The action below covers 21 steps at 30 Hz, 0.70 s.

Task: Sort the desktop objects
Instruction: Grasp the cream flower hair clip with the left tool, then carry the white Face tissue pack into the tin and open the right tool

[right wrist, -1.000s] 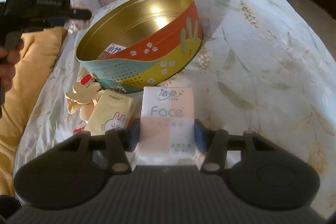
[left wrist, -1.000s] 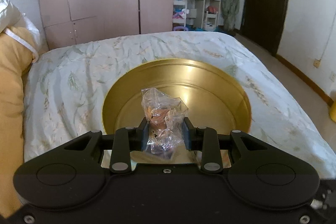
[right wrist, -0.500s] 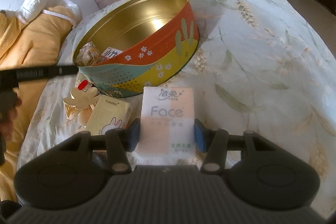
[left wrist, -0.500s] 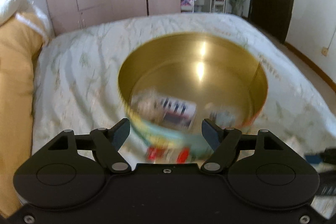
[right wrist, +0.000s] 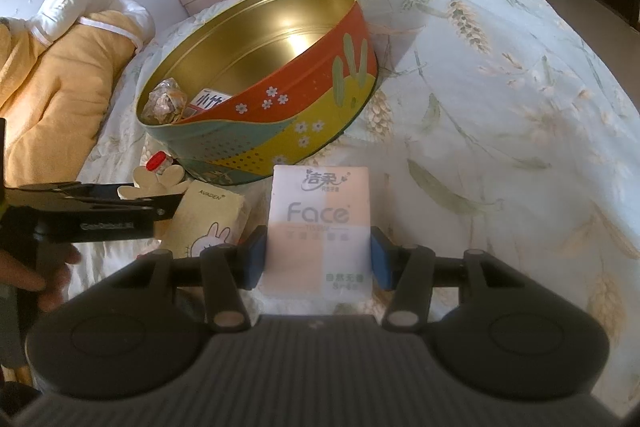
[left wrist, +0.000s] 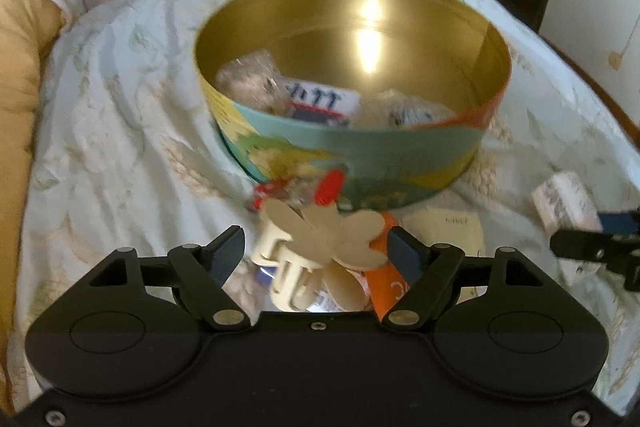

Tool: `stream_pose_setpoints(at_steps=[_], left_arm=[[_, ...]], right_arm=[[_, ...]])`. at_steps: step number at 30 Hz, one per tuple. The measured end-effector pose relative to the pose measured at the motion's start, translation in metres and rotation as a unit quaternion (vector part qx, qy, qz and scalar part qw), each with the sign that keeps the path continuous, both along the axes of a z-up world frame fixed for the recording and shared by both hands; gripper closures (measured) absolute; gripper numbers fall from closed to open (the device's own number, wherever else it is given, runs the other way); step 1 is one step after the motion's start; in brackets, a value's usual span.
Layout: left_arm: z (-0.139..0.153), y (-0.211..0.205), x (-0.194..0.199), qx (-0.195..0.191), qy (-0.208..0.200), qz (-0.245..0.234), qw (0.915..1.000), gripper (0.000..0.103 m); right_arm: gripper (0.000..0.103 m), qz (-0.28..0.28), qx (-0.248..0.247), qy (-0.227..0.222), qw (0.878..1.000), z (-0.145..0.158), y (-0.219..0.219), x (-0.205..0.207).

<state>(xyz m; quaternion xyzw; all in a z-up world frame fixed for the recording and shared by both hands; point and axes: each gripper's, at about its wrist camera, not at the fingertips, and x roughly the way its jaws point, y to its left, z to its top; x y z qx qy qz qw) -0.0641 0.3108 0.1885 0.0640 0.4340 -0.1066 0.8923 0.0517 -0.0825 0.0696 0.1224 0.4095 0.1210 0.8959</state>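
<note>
Left wrist view, from the left: an orange quilt (left wrist: 16, 75) lies at the bed's edge, then the floral bedspread (left wrist: 120, 115) with the round tin (left wrist: 352, 155) standing on it. Inside the tin, blurred, sit a clear bag (left wrist: 248, 83), a printed card (left wrist: 320, 103) and another wrapped piece (left wrist: 404, 115). Just in front of the tin lies a cream hair clip (left wrist: 324, 247); the left claw (left wrist: 318, 253) stands wide open on either side of it, fingers not touching it. Under and beside the clip are a red-capped item (left wrist: 330, 185), an orange packet (left wrist: 386, 279) and a pale yellow pack (left wrist: 448, 231). At far right the right claw's tip holds the tissue pack (left wrist: 564, 203).

Right wrist view, same order: a hand (right wrist: 36, 267) grips the left claw's handle, its fingers flanking the clip (right wrist: 154, 181). The yellow pack (right wrist: 212, 219) lies next, touching the tin's base. The right claw (right wrist: 319, 259) is closed on the "Face" tissue pack (right wrist: 319, 219), just in front of the tin (right wrist: 280, 131).
</note>
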Motion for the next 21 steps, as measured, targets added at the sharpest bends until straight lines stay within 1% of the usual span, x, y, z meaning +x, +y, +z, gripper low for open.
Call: stream_pose_setpoints(at_steps=[1, 2, 4, 6, 9, 10, 12, 14, 16, 18, 21], left_arm=[[-0.004, -0.002, 0.000, 0.000, 0.001, 0.001, 1.0000, 0.019], [-0.006, -0.003, 0.001, -0.005, -0.002, 0.004, 1.0000, 0.018], [-0.009, -0.003, 0.003, -0.016, -0.005, 0.020, 0.9997, 0.025], [-0.008, -0.001, 0.004, -0.030, -0.003, 0.039, 0.9988, 0.026], [-0.005, 0.003, -0.002, -0.035, -0.001, 0.044, 0.9984, 0.027], [-0.003, 0.005, -0.005, -0.033, -0.002, 0.046, 0.9984, 0.031], [0.006, 0.011, -0.016, -0.040, -0.010, 0.048, 0.9980, 0.031], [0.015, 0.020, -0.027, -0.057, -0.016, 0.053, 0.9968, 0.031], [0.025, 0.029, -0.040, -0.060, -0.028, 0.059, 0.9960, 0.032], [0.031, 0.039, -0.052, -0.069, -0.032, 0.068, 0.9947, 0.032], [0.036, 0.048, -0.074, -0.066, -0.044, 0.073, 0.9941, 0.032]], right_arm=[[0.047, 0.000, 0.000, 0.000, 1.000, 0.000, 0.000, 0.000], [0.047, 0.000, -0.001, -0.001, 1.000, 0.000, 0.000, 0.000], [0.047, 0.001, -0.003, 0.000, 1.000, -0.001, 0.000, 0.001], [0.047, 0.001, -0.005, 0.001, 1.000, -0.003, 0.001, 0.001], [0.047, 0.000, -0.005, -0.002, 1.000, -0.003, 0.000, 0.001], [0.047, 0.000, -0.006, -0.004, 1.000, -0.003, 0.000, 0.001], [0.047, 0.000, -0.008, -0.004, 1.000, -0.003, 0.000, 0.000], [0.047, 0.001, -0.011, -0.006, 1.000, -0.002, 0.002, -0.001], [0.047, 0.004, -0.016, -0.009, 1.000, -0.001, 0.003, -0.003], [0.047, 0.005, -0.018, -0.012, 1.000, 0.001, 0.004, -0.006], [0.047, 0.009, -0.022, -0.020, 1.000, 0.005, 0.006, -0.011]])
